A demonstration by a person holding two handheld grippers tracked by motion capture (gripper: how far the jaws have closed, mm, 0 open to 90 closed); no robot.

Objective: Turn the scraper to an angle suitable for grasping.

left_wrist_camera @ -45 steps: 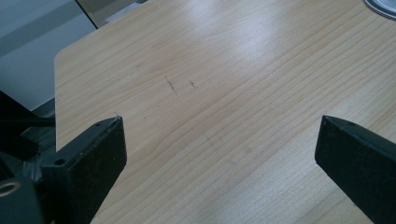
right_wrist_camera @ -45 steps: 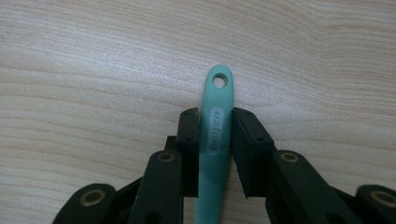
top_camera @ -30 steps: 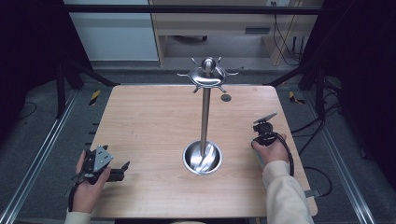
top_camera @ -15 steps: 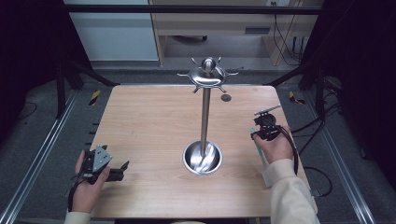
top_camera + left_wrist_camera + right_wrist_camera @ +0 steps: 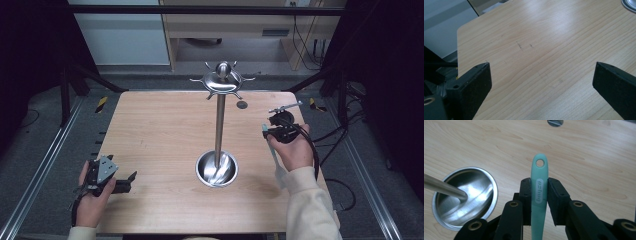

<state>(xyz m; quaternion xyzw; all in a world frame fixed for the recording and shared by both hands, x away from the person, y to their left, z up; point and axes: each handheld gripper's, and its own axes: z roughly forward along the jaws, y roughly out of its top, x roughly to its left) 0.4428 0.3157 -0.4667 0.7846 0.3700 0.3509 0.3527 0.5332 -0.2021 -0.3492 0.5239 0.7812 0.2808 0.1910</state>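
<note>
At the near left, the left gripper (image 5: 131,181) rests on the table (image 5: 160,135), jaws wide apart with nothing between them. Right of centre, the right gripper (image 5: 539,195) is clamped on a mint-green handle (image 5: 539,185); the utensil's working end is hidden below the jaws. Between them stands the steel stand (image 5: 218,125), its pole rising from a round base (image 5: 216,169). Beyond, a small dark disc (image 5: 242,105) lies on the table, too small to identify.
</note>
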